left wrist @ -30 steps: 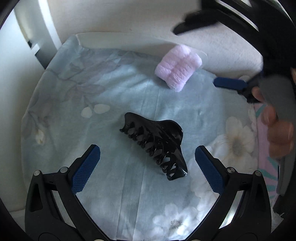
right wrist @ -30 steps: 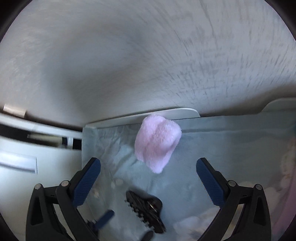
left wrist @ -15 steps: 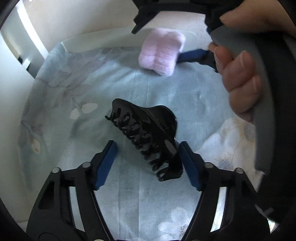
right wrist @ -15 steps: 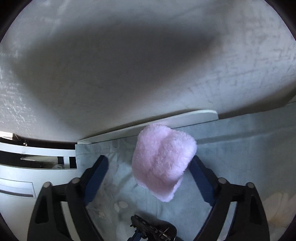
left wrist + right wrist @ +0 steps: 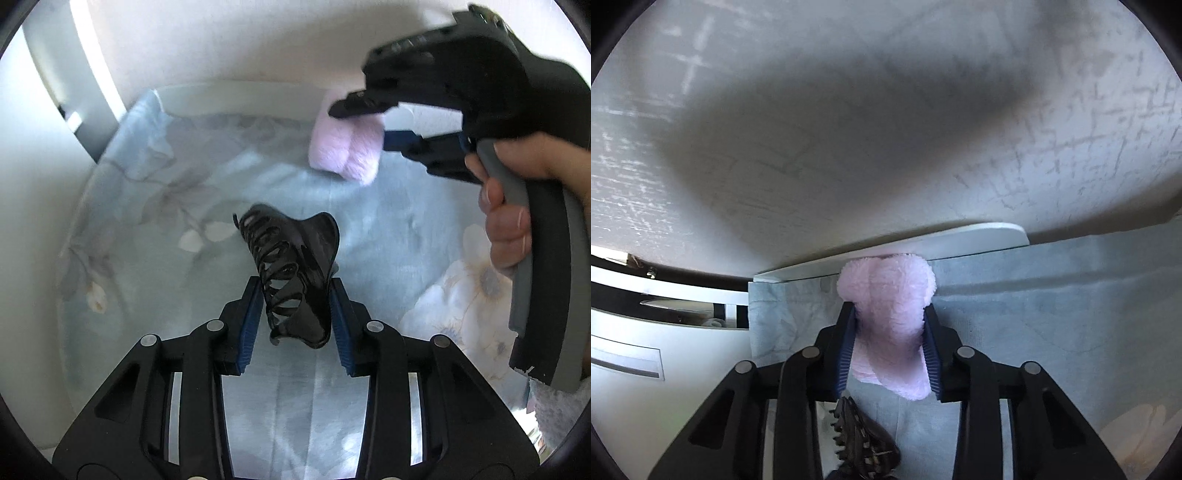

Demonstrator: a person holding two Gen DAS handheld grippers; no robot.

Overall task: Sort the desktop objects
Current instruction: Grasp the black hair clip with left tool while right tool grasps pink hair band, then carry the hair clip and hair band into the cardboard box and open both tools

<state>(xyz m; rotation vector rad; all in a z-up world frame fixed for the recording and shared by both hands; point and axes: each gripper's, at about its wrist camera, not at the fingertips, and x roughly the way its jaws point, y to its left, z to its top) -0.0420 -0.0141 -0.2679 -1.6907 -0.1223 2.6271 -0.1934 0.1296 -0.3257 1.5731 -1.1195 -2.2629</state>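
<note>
A glossy black claw hair clip (image 5: 295,280) sits between the blue pads of my left gripper (image 5: 294,291), whose jaws are closing and press on both its sides; it looks tilted, its toothed end off the cloth. A fluffy pink cloth roll (image 5: 890,321) is squeezed between the pads of my right gripper (image 5: 891,314), jaws also closing on it. In the left wrist view the pink roll (image 5: 345,151) lies at the far edge of the cloth, with the right gripper (image 5: 364,122) around it and a hand (image 5: 517,206) on its grey trigger. The clip (image 5: 864,446) shows below the roll.
A pale blue floral cloth (image 5: 177,206) covers the table. A white board edge (image 5: 960,240) runs along the back against a textured wall (image 5: 886,110). White furniture with dark slots (image 5: 665,306) stands to the left. A pink textured item (image 5: 557,410) peeks in at the right.
Both grippers went from wide open to closed: the left around the black clip, which turned and tipped up, the right around the pink roll after moving down onto it.
</note>
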